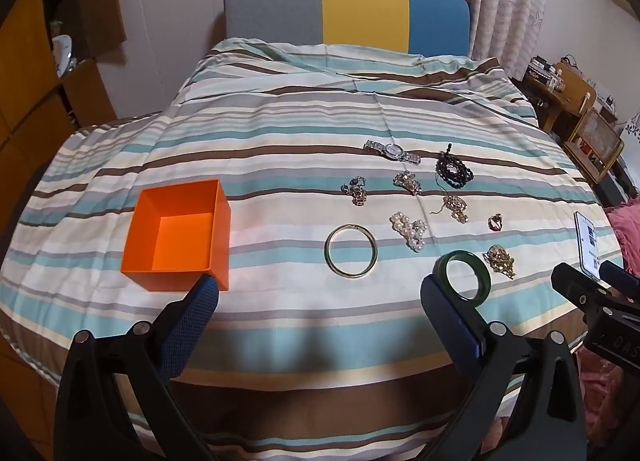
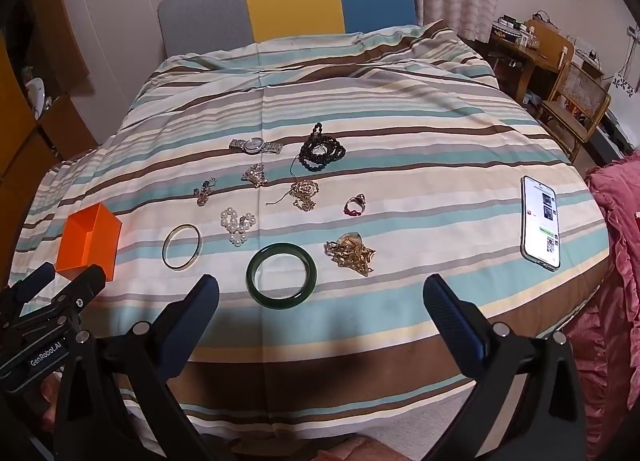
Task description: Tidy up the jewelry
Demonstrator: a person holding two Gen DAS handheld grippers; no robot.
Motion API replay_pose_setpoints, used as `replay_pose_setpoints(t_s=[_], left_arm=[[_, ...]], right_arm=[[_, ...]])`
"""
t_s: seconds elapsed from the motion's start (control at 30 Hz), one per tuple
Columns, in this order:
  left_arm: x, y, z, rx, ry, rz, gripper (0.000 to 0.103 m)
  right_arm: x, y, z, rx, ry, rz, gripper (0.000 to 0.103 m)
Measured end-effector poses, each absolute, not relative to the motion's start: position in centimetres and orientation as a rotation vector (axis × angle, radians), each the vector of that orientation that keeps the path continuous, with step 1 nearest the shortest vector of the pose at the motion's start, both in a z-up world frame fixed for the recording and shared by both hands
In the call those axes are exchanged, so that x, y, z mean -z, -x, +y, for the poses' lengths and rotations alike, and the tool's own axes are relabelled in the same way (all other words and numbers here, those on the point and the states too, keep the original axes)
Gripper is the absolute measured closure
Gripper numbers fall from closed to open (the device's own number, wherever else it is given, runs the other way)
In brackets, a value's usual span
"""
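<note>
**Both hand-held grippers wide, jewelry untouched on the bed**

Already spread to full width and holding nothing, the left hand-held gripper (image 1: pixel 320 293) and the right hand-held gripper (image 2: pixel 320 293) hang tilted down over the near edge of the bed with the striped blue, brown and cream cover (image 2: pixel 400 133).

Just beyond the right one's fingertips, slightly toward its left finger, lies the thick dark green stone bangle (image 2: pixel 281 275); a tangled gold chain necklace (image 2: pixel 352 253) sits just right of it. Further out come the thin pale metal bangle (image 2: pixel 181 247), the cluster of white pearl pieces (image 2: pixel 237 225), a small ring with a red stone (image 2: pixel 355 205), a string of black beads (image 2: pixel 322 153) and a silver metal wristwatch (image 2: pixel 256 145). Several small gold and silver pieces lie between these.

The open, empty orange square box (image 1: pixel 176 233) stands near the left gripper's left finger, well apart from most of the jewelry. A lit white smartphone (image 2: pixel 540 221) rests at the bed's right side.

Risks, as I judge them: the soft cover gives under pressure, so flat bangles may slide or tip instead of being pinched; the chain could snag and drag neighbours; the light box might topple if a finger knocks its wall.
</note>
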State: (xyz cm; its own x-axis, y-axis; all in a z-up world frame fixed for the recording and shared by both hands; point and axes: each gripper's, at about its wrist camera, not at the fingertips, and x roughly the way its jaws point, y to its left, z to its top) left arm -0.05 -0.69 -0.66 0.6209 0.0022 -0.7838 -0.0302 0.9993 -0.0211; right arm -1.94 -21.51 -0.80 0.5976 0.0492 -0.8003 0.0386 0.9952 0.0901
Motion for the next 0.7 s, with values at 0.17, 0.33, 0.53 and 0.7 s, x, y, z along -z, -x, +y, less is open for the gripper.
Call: replay_pose_setpoints(t_s=[0.17,0.33,0.53,0.7], left_arm=[[0.69,0.04,-0.73,-0.019,0.034,0.903,0.003],[0.77,0.07,-0.83,-0.015,0.033,0.901,0.003],[0.73,0.03,-0.69,-0.012,0.035,0.909,0.003],[0.76,0.02,-0.7,-0.013,0.034,0.909,0.003]], right_arm=[[0.97,1.92,-21.66,-0.01,-0.103,0.929,0.002],[1.11,1.91,-21.65,-0.009,-0.1,0.932,0.002],[1.16,1.85,-21.61,-0.01,-0.094,0.934,0.002],[1.26,1.84,-21.45,-0.009,-0.09,0.938,0.002]])
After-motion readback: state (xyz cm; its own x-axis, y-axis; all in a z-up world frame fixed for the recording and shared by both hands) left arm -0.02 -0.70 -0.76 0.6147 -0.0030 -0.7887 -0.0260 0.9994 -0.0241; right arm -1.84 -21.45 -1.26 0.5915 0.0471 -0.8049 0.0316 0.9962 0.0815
